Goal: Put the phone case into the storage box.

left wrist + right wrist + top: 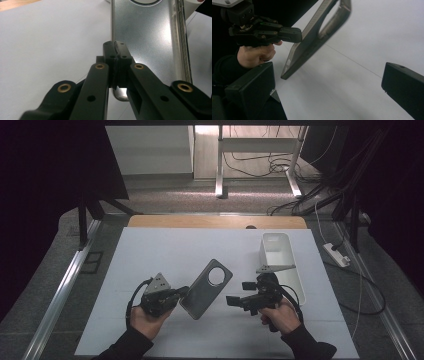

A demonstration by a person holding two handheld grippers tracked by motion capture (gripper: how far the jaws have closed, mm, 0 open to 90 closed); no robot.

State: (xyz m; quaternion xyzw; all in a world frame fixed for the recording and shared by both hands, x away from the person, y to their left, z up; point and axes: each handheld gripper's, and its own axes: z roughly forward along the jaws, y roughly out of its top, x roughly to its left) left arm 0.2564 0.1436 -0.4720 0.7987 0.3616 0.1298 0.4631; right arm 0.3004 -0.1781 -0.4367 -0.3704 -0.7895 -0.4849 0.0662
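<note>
- Dim room all around — a white table top [150, 260] fills the middle of the high view, with a wooden edge [215, 221] along its far side at 12 o'clock and dark curtains at both flanks.
- Beyond the table, a white desk frame [257, 150] stands on the floor with a tangle of cables [270, 165] under it, and a power strip [336, 255] lies on the floor at about 3 o'clock.
- Left gripper [181, 293] sits at roughly 7 o'clock on the sheet, held by the person's left hand [145, 320], its jaws pressed together on the edge of a grey phone case [206, 288].
- In the left gripper view the jaws [117, 53] meet tight over the case's near edge [147, 45], the shiny inner face running away toward 12 o'clock.
- Phone case is lifted off the table and tilted — the right gripper view shows it [312, 42] hanging in the air, round camera cut-out at the top end, pinched near its lower long side by the left gripper [297, 35].
- Right gripper [240, 292] hovers at about 5 o'clock, in the right hand [280, 315], pointing toward the case with its jaws spread wide and nothing between them.
- White open bin [280, 255] stands just behind the right gripper, toward 2 o'clock, on the table.
</note>
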